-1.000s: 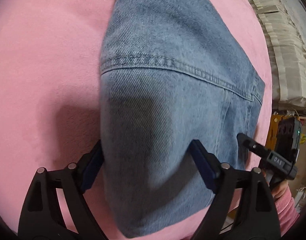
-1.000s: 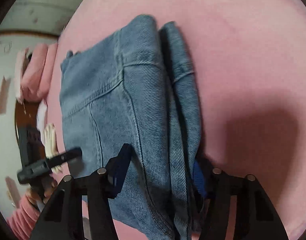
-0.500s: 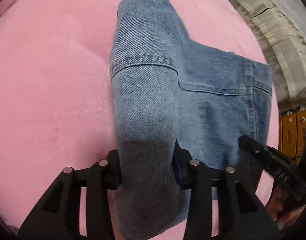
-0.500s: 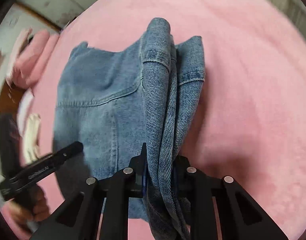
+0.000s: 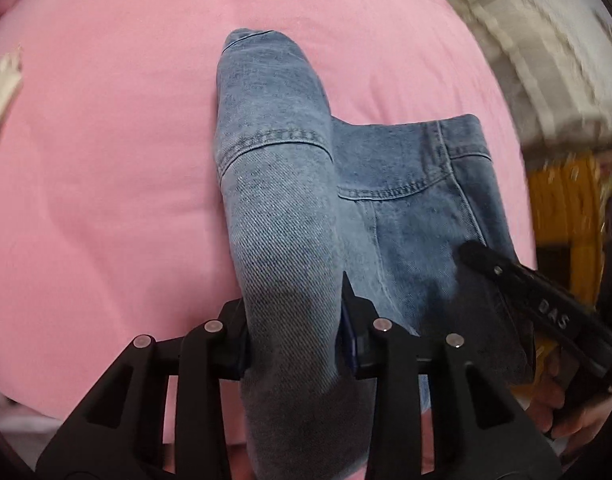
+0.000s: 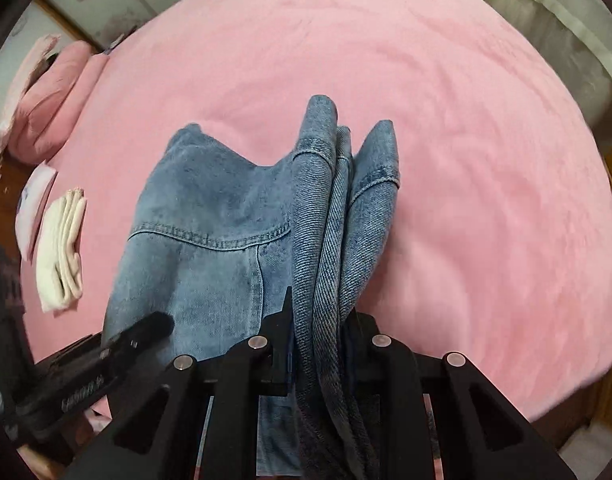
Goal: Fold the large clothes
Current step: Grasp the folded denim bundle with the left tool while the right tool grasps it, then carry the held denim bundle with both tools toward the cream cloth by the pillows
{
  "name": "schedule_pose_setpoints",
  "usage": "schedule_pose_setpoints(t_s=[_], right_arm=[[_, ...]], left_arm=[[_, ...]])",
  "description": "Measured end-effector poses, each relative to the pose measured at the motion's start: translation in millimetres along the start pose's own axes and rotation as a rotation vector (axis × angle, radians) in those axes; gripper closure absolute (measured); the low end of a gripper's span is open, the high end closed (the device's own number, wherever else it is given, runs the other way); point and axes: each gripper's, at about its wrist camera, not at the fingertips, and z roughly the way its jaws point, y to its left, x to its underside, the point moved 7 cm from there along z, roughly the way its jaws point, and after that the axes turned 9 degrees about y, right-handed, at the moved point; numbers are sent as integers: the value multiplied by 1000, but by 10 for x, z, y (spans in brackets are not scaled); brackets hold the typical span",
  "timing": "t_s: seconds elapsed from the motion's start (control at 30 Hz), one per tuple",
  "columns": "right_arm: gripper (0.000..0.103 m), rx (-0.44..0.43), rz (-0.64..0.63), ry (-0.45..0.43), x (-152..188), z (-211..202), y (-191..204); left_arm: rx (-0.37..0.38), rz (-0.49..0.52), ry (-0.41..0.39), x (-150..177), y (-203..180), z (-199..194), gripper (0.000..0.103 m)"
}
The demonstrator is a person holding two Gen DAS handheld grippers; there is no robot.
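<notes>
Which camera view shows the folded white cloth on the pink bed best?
The right wrist view: the white cloth lies whole on the pink bed, left of the jeans. The left wrist view shows only a blurred white edge at its left border.

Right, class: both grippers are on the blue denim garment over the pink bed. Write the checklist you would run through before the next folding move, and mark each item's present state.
1. Left gripper shut on a bunched edge of the blue denim garment: ok.
2. Right gripper shut on several denim layers: ok.
3. All layers caught evenly in the right gripper: cannot tell, the folds run below the frame.
4. Pink plush bed cover bare ahead of the garment: ok.
5. Folded white cloth apart from the denim: ok.
6. Garment flat, without creases: not ok, it hangs bunched between the grippers.
</notes>
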Motion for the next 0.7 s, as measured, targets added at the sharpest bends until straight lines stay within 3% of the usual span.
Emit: schedule_pose_setpoints(t_s=[0.2, 0.3, 0.47, 0.7], right_arm=[[86, -86, -20, 11, 336, -74, 615], [86, -130, -137, -45, 370, -326, 900], [86, -199, -362, -120, 434, -790, 1214], [86, -281, -583, -180, 489, -1345, 1488]], left_arm=[[-62, -40, -19, 54, 234, -384, 73], [-43, -115, -49, 188, 299, -631, 74], [-17, -253, -169, 566, 387, -1253, 74], [-46, -362, -287, 1068, 603, -2095, 74]])
